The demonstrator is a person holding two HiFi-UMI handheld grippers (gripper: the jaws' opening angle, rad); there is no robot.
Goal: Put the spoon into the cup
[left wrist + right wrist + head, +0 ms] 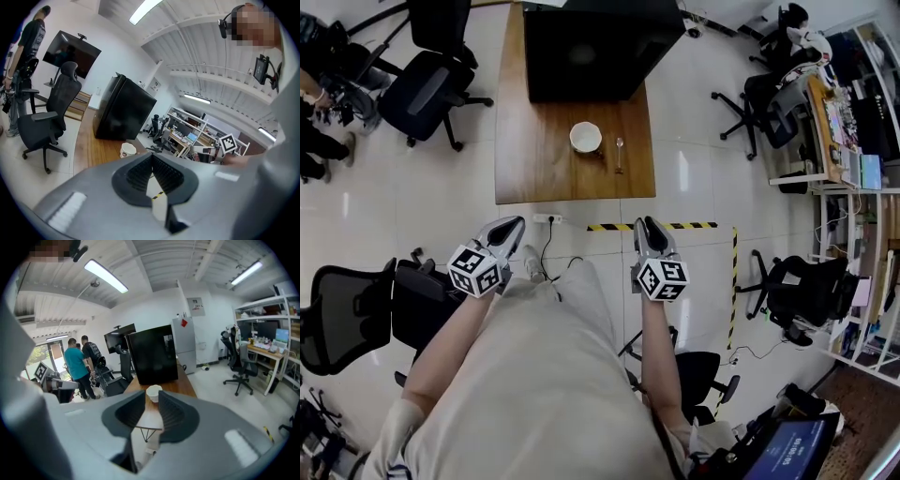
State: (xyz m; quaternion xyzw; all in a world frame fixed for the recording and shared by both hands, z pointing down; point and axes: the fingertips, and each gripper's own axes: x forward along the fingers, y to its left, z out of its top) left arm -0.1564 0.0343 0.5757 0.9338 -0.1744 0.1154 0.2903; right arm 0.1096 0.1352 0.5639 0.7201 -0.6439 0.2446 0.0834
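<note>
A white paper cup stands near the front edge of a wooden table, and a clear spoon lies just to its right. Both grippers hover over the floor, well short of the table. My left gripper has its pads meeting at the tips with nothing held; in its own view the left gripper points just right of the cup. My right gripper is open and empty. In its own view the right gripper frames the cup between its jaws. Neither gripper view shows the spoon.
A large black box fills the table's far half. Black office chairs stand left of the table and beside me. Yellow-black tape and a power strip lie on the floor ahead. Two people stand at the left.
</note>
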